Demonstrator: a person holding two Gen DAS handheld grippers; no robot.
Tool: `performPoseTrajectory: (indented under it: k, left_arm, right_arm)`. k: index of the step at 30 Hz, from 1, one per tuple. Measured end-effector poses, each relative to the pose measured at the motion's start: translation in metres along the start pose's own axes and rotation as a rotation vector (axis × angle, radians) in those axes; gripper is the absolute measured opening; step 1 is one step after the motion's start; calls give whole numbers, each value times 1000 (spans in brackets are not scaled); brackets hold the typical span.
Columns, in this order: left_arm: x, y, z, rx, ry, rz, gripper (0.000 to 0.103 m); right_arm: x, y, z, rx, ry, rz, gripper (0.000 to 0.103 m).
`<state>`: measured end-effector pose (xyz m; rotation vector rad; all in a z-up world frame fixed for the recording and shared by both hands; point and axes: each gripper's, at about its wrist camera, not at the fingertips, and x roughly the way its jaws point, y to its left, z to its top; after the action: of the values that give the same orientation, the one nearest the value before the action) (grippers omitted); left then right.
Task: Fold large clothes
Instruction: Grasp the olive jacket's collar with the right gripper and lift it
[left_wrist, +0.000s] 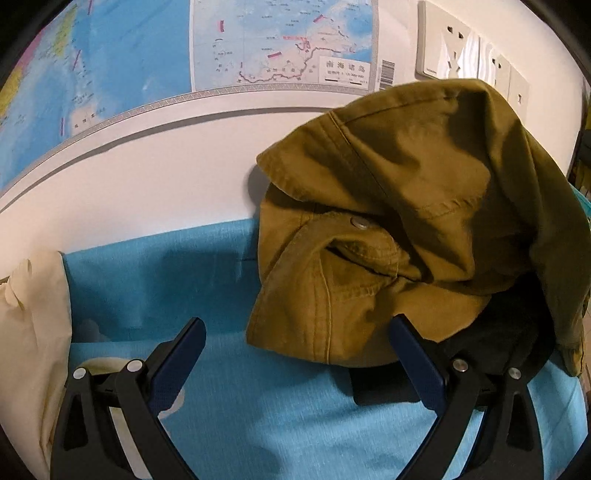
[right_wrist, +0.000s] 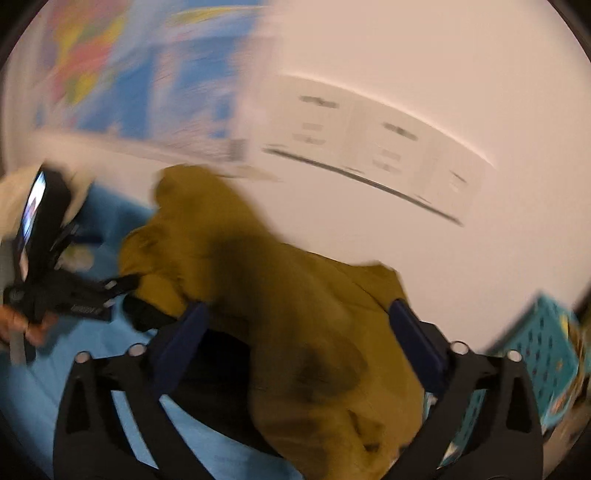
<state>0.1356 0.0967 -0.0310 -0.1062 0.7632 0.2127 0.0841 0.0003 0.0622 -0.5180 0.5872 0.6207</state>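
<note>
Jacket (left_wrist: 406, 229), olive cotton, lies bunched on the blue cloth (left_wrist: 229, 406) at the right, against the far wall. Soft and limp, fairly heavy, I judge; grip a hem or collar edge. Left gripper (left_wrist: 295, 354) gapes wide, empty. Right gripper (right_wrist: 299, 339) gapes wide around jacket folds; that view is blurred.

Both grippers are the same build: the left gripper (left_wrist: 297, 334) and right gripper (right_wrist: 297, 317) have matte black plastic arms with triangular cutouts, dark navy pads on the fingers (left_wrist: 413, 358), and two shiny silver screw heads per side. In the blurry right wrist view, the left one shows white lettering on its black side, too smeared to read. A bare hand (right_wrist: 26, 326) shows at its handle.
</note>
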Motion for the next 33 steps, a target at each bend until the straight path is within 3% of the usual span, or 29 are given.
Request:
performPoseTrajectory:
  k: [3,7,9,10,11,14,17,23,27,30,33]
  left_arm:
    - [1,4,1,-7,1,-5,96]
    - [5,15,1,-11,1,-13,96]
    - [4,19,-1,-8,-3,-11,96]
    - [4,22,-3,-7,-3,-13,96]
    - [4,25,-5,-7,-5,-17,96]
    - [-1,32,-11,5,-20,-35,96]
    - [-7,39,-14,3,-47,-66,96]
    - [-27,33,-17,21,-127,-223,96]
    - [-40,4,-20,84,-161,-364,96]
    - [-44,-22,-18,157,-214,-380,96]
    - [-25,-39,-3,179,-219,-325,96]
  right_arm:
    - [30,27,18,-94,21,4,97]
    - [68,38,44,-76,25,51,94]
    - [82,39,56,-70,42,81,63]
    - [88,38,61,-53,70,129,26]
    - [90,33,65,-21,97,163,11]
    - [58,21,73,-27,38,145,9]
    - [13,-10,72,73,-52,136,8]
    - [-67,-92,67,297,-184,65,8]
    - [-94,-111,54,357,-221,55,8]
    - [-109,-115,47,375,-244,54,8]
    - [-124,-115,40,383,-259,51,8]
